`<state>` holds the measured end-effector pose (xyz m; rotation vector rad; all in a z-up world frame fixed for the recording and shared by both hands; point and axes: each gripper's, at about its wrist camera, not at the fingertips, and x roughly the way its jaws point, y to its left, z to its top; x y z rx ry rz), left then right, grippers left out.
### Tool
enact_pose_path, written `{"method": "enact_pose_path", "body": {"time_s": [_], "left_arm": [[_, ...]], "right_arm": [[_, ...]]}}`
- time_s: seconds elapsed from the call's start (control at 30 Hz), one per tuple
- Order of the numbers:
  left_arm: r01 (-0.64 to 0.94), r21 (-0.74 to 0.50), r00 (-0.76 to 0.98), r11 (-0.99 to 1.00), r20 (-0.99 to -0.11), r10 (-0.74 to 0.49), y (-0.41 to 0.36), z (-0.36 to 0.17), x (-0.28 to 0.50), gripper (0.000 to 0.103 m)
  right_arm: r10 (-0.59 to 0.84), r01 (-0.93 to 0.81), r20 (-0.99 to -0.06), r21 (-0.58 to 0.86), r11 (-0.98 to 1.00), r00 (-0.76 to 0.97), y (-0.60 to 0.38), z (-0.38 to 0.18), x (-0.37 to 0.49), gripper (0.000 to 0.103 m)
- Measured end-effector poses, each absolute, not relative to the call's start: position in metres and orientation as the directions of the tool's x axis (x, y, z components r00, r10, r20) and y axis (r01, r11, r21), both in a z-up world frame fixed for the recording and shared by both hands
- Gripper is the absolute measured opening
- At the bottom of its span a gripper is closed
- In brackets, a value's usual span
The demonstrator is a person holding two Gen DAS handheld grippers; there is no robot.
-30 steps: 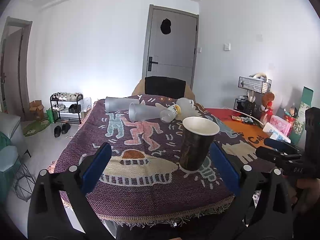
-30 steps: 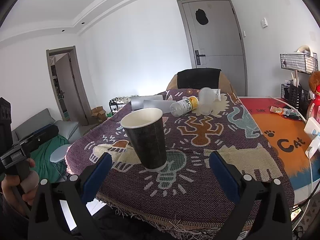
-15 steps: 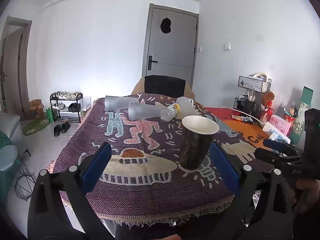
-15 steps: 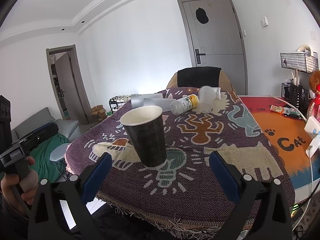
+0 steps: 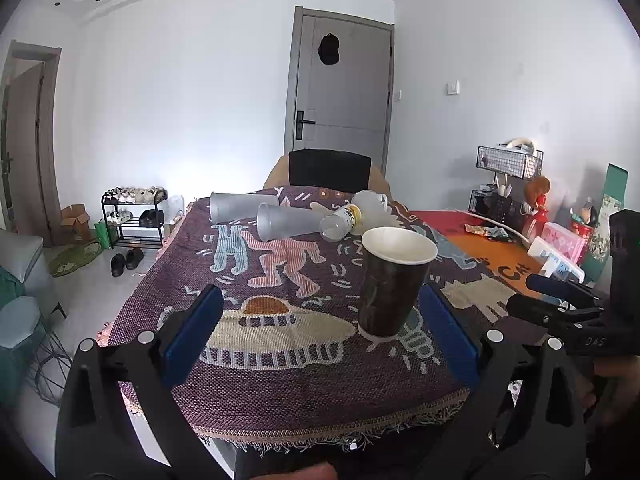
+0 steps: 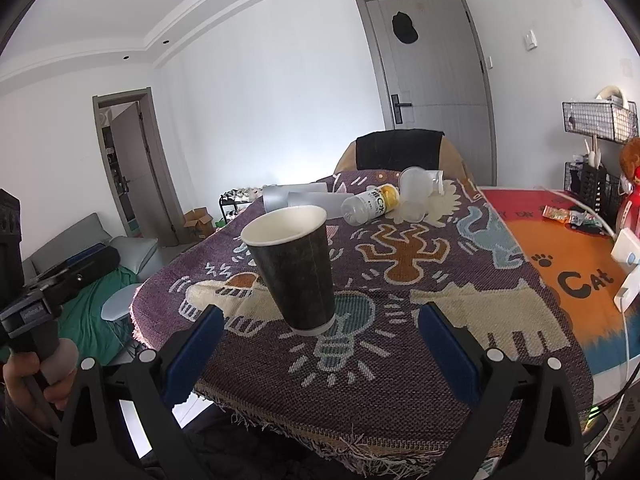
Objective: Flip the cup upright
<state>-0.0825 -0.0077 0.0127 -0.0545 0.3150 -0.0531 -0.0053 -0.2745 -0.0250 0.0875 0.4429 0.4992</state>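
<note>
A dark paper cup [image 5: 390, 282] with a white rim stands upright on the patterned purple cloth [image 5: 280, 376], near the table's front edge. The same cup [image 6: 294, 268] shows in the right wrist view, mouth up. My left gripper [image 5: 320, 334] is open, pulled back from the cup, with nothing between its blue pads [image 5: 192, 336]. My right gripper [image 6: 318, 354] is likewise open and empty, short of the cup. Each view catches the other gripper's handle at its edge, held by a hand [image 6: 38, 376].
Two frosted plastic cups [image 5: 280, 222] lie on their sides at the far end with a small bottle [image 5: 340, 224] and a clear jug [image 5: 370, 202]. An orange mat [image 6: 576, 276], white boxes and a wire rack [image 5: 508, 164] fill the right side. A chair [image 5: 328, 170] stands behind.
Both grippers have drifted back a little from the cup. The cup stays upright in the same spot.
</note>
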Motion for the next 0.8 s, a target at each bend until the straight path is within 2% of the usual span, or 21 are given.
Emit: {"method": "enact_pose_path", "body": {"time_s": [0.23, 0.8], "left_arm": [[0.01, -0.065, 0.938, 0.998, -0.345, -0.032, -0.004, 0.006, -0.074, 0.097], [0.009, -0.065, 0.933, 0.998, -0.358, -0.031, -0.002, 0.002, -0.07, 0.097]], "right_arm": [[0.491, -0.458, -0.399, 0.183, 0.87, 0.774, -0.269, -0.028, -0.004, 0.095], [0.489, -0.454, -0.426, 0.188, 0.871, 0.761, -0.266, -0.038, 0.001, 0.095]]}}
